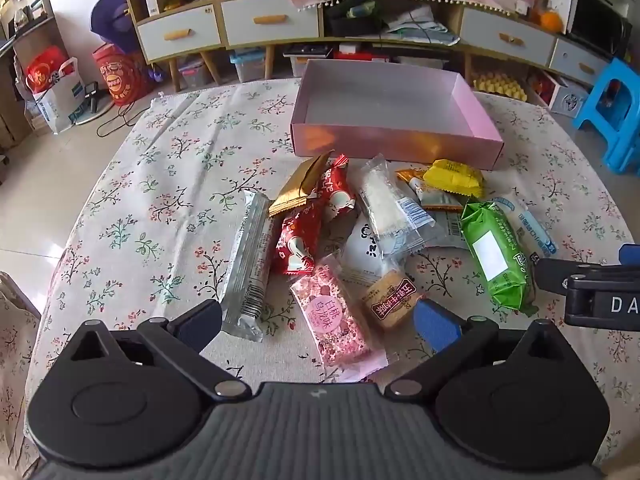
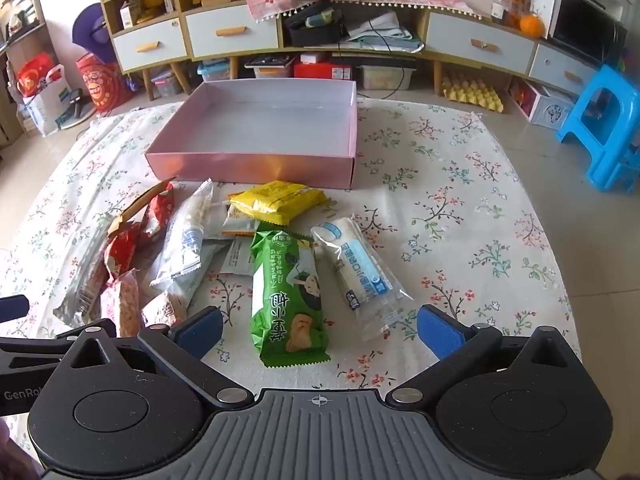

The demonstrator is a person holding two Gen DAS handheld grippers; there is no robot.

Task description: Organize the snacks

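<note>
An empty pink box (image 1: 394, 142) (image 2: 256, 166) stands on the floral tablecloth behind a pile of wrapped snacks. My left gripper (image 1: 318, 322) is open and empty, with a pink snack bar (image 1: 334, 320) between its fingers and a silver packet (image 1: 248, 264) by its left finger. My right gripper (image 2: 320, 330) is open and empty, with a green packet (image 2: 290, 300) (image 1: 498, 254) and a clear blue-labelled packet (image 2: 362, 276) between its fingers. A yellow packet (image 2: 278, 200) (image 1: 454, 176) and red packets (image 1: 316, 220) lie nearer the box.
The round table's cloth (image 1: 160, 184) ends at edges left and right. A low cabinet with drawers (image 2: 240, 36) lines the back wall. A blue plastic stool (image 2: 600, 124) stands on the floor at right. The right gripper's body (image 1: 596, 292) shows at the left view's right edge.
</note>
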